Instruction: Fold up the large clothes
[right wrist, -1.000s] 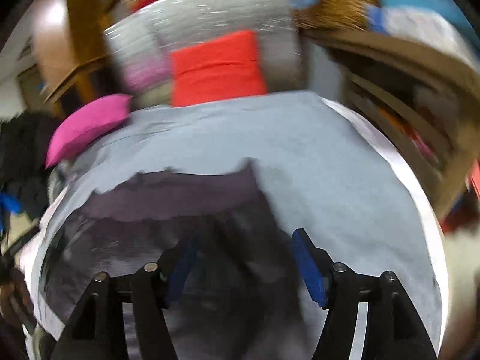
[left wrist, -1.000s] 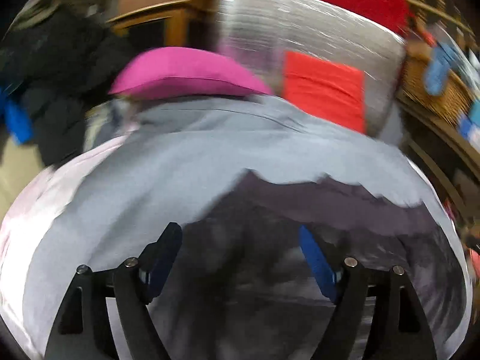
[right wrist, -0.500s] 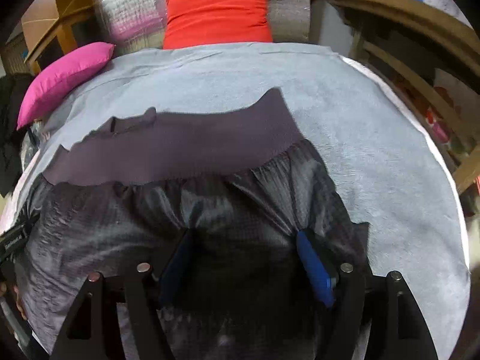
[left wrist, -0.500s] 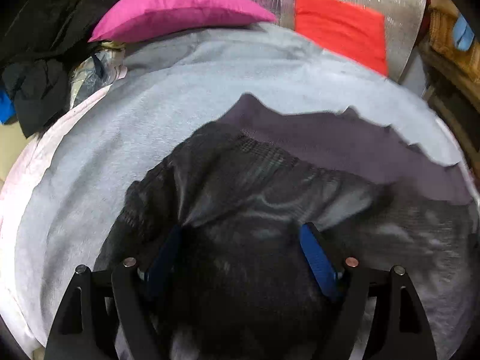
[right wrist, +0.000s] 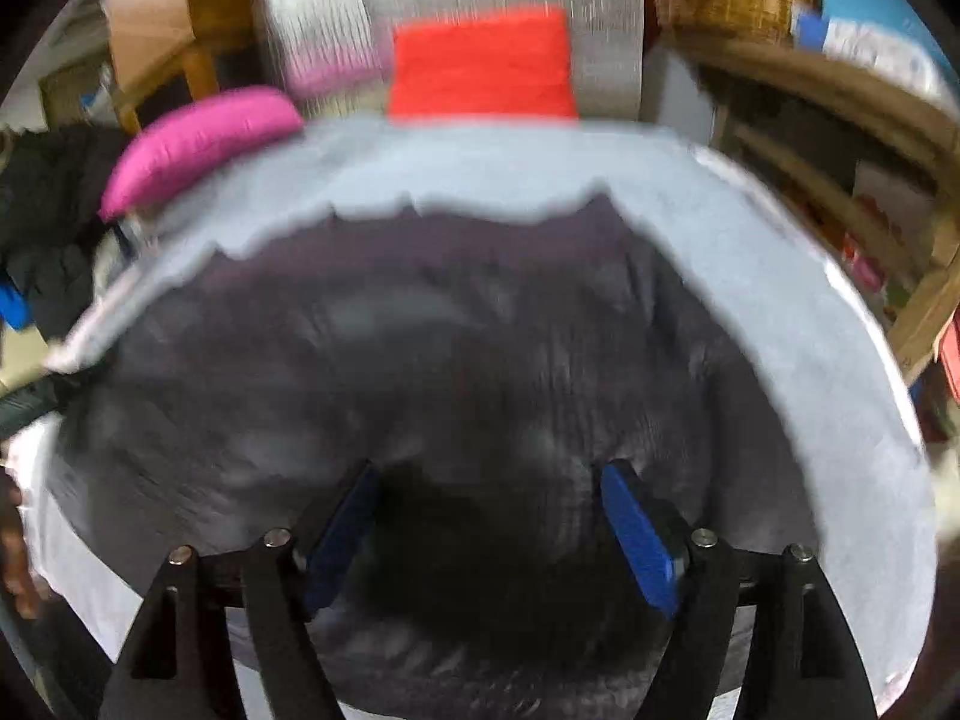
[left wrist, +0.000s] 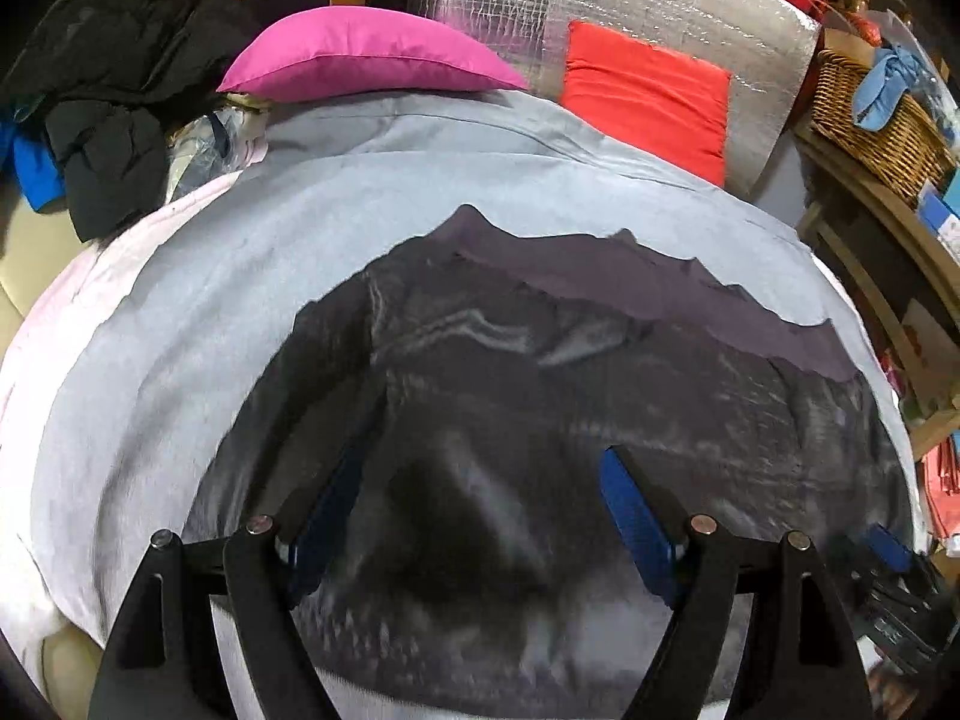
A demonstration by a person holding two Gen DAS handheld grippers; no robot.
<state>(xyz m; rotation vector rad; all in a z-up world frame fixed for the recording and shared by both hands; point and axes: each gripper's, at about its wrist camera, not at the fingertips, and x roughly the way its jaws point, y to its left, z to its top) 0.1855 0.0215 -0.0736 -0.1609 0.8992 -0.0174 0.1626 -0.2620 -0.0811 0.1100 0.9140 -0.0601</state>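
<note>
Lying spread on the grey bed cover (left wrist: 180,312), the dark garment (left wrist: 540,396) filled the near half of both views, its plum lining edge (left wrist: 630,276) toward 12 o'clock.

- Left claw (left wrist: 480,516): jaws stood wide, nothing between the blue pads (left wrist: 630,516); dark cloth lay under them. Contact with the cloth could not be told.
- Right claw (right wrist: 486,528): also wide, gripping nothing, over the garment's near part. View smeared by blur; detail poor.

Risks, as judged:
- Slack, rumpled cloth near the claws may bunch; a pinch could take several layers or only the top one, giving a crooked fold.
- The jagged lining edge could drag unevenly if only one side lifts.
- Thin shiny fabric may slip from the pads.

Edges and room:
- Bare cover ran from 9 to 12 o'clock in the left view, and toward 3 o'clock in the right view.
- Pink cushion (left wrist: 366,54) and red cushion (left wrist: 648,102) sat at the far rim, well apart from the garment.
- Wooden shelving (right wrist: 840,138) crowded 2 to 3 o'clock; a black clothes heap (left wrist: 102,96) at 10.
</note>
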